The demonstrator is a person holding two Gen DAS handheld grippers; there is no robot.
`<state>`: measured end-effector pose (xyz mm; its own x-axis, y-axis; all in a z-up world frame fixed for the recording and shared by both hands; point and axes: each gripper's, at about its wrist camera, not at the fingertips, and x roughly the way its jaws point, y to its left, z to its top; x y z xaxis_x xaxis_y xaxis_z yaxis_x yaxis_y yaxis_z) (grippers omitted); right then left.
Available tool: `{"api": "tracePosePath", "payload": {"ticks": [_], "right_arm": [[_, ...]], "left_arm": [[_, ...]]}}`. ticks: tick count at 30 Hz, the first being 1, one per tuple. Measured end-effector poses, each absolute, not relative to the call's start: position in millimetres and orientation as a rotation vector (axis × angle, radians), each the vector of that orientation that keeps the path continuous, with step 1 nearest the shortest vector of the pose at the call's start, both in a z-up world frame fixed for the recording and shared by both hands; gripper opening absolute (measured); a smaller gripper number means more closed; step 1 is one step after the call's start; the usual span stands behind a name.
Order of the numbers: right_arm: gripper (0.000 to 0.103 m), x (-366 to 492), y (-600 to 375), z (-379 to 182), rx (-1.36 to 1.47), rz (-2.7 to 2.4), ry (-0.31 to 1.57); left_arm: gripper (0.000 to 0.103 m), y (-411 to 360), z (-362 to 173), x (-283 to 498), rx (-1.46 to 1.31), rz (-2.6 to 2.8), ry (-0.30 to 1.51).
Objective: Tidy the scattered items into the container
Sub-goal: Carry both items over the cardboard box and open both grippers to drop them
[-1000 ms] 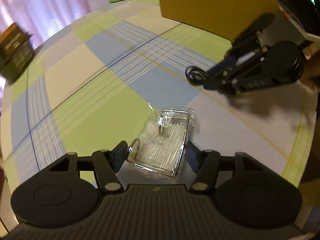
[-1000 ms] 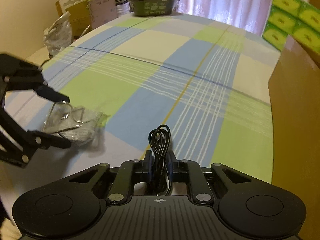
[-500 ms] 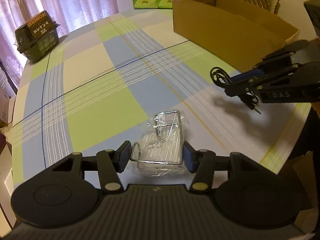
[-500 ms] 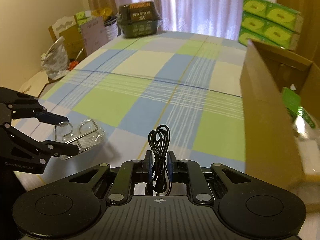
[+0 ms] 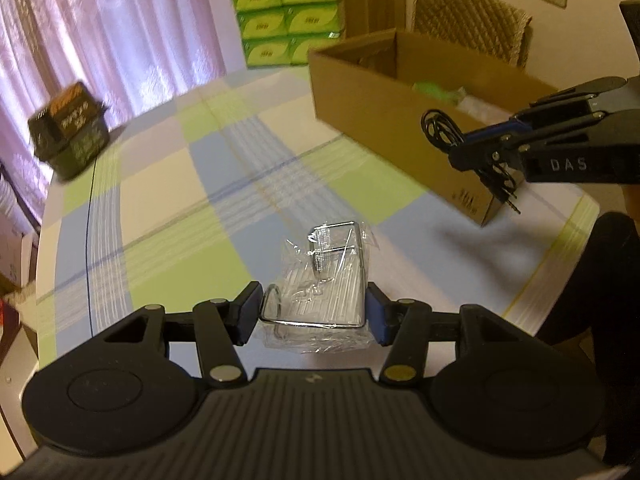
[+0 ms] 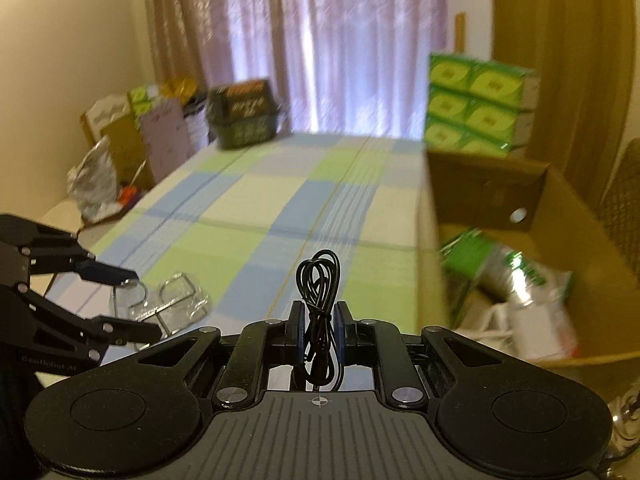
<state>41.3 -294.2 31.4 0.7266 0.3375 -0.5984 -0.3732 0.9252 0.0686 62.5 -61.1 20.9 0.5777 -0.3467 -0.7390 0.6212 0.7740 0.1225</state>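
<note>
A chrome wire rack in a clear plastic bag [image 5: 328, 280] sits between the fingers of my left gripper [image 5: 312, 316], which is shut on its sides just above the checked tablecloth [image 5: 168, 200]. The right wrist view shows the same wire rack [image 6: 176, 304] in the left gripper [image 6: 136, 306]. My right gripper [image 6: 318, 328] is shut on a coiled black cable [image 6: 318, 280], held upright. In the left wrist view the right gripper [image 5: 480, 152] holds the cable [image 5: 440, 130] against the near wall of the open cardboard box [image 5: 380, 120]. The box [image 6: 430, 248] holds green packets and bags.
A dark green carton [image 5: 70, 132] stands at the table's far end. Stacked green tissue boxes [image 5: 292, 16] and a quilted chair [image 5: 472, 24] lie beyond the box. Bags and cartons [image 6: 96, 184] crowd a side surface left of the table. The table's rounded edge [image 5: 560, 248] is near.
My left gripper has shut on the bagged wire rack and raised it. My right gripper has carried the cable up and toward the cardboard box, whose inside now shows.
</note>
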Motion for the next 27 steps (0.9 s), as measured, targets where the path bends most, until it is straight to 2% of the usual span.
{"api": "tracePosePath", "payload": {"ticks": [13,27], "right_arm": [[0.017,41.7,-386.5,63.8,0.021,0.211,0.577],[0.017,52.1,-448.9,61.1,0.055,0.137,0.585]], "left_arm": [[0.049,-164.8,64.3,69.7,0.395,-0.702,0.661],[0.049,-245.3,62.8,79.8,0.395,-0.795,0.675]]}}
